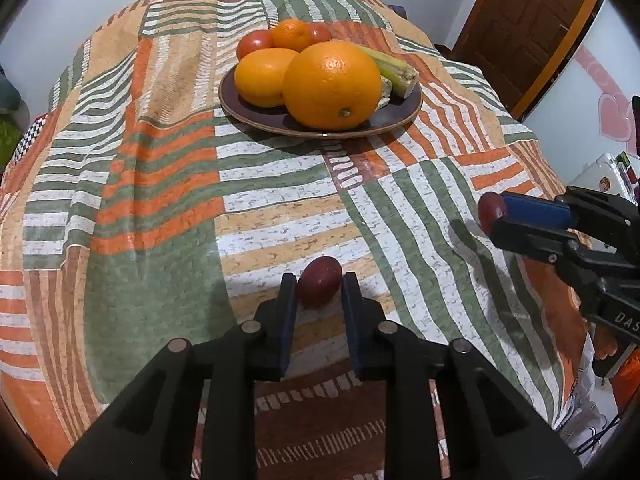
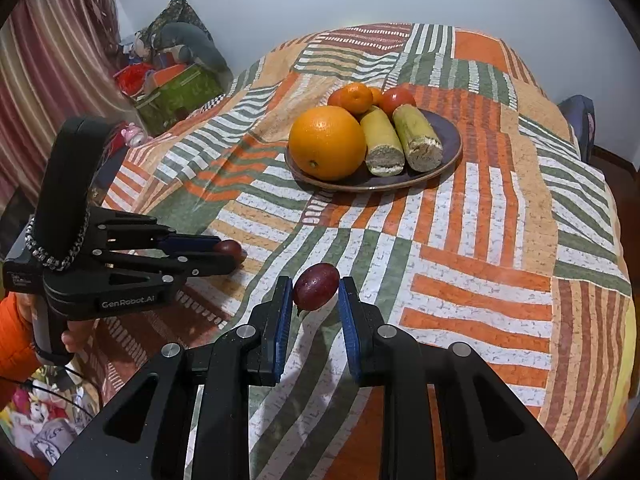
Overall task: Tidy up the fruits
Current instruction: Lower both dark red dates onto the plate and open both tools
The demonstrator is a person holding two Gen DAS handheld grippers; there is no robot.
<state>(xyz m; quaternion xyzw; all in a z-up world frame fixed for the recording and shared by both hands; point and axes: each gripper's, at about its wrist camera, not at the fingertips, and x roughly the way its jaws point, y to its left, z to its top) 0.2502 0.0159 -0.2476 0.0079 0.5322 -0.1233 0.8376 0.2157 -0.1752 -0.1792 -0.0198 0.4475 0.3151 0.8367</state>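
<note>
In the left wrist view my left gripper is shut on a small dark red fruit that rests on the striped cloth. The right wrist view shows my right gripper shut on a second dark red fruit, held a little above the cloth. Each gripper also shows in the other's view: the right gripper at the right edge, the left gripper low at the left. Farther back stands a dark brown plate with oranges, tomatoes, a mandarin and two cut yellow-green pieces.
The patchwork cloth drapes over the whole surface and falls off at its edges. A brown door stands at the back right. Bags and clutter pile up beside a striped curtain at the left. A hand in an orange sleeve holds the left gripper.
</note>
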